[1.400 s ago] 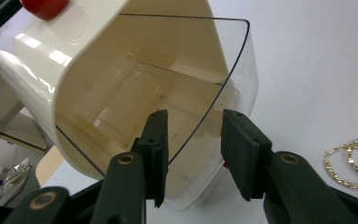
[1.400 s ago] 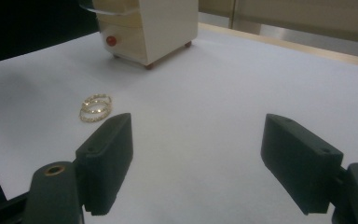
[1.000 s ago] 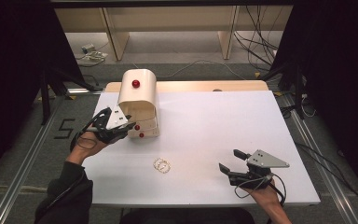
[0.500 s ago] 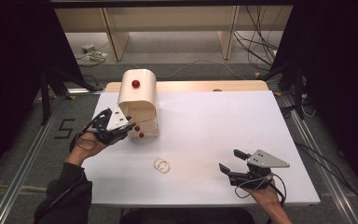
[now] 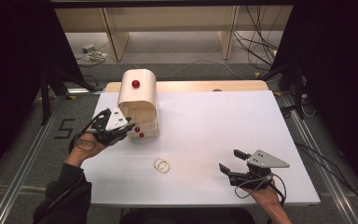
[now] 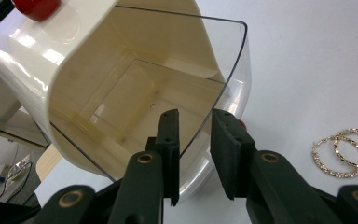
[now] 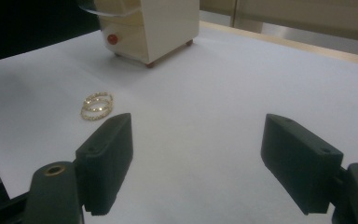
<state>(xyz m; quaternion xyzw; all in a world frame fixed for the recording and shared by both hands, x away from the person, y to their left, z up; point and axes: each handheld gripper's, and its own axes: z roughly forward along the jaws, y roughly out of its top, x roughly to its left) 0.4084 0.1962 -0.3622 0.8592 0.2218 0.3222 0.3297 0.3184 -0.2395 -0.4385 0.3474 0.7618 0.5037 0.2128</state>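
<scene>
- Left claw (image 5: 129, 128): black frame, flat black jaws, brass-coloured pivot rivets, grey three-cornered plate with dark dots on top.
- Right claw (image 5: 230, 162): same black build and grey plate.
- Black cables trail from both.
- Dark long sleeve (image 5: 63, 193) on the left arm.

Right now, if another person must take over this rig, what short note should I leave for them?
Left gripper: its fingers straddle the clear lid of the cream box, one inside the edge, one outside; they have just been closing, and whether they already pinch it I cannot tell.
Right gripper: open, holding nothing, resting near the front right of the white table.
Gold hoop earrings: two, overlapping, on the table in front of the box.
Done: lid lifted, the box's top compartment open with nothing in it.
Left, probably: keep the lid up, pick up the earrings with the right gripper, place them inside.
</scene>
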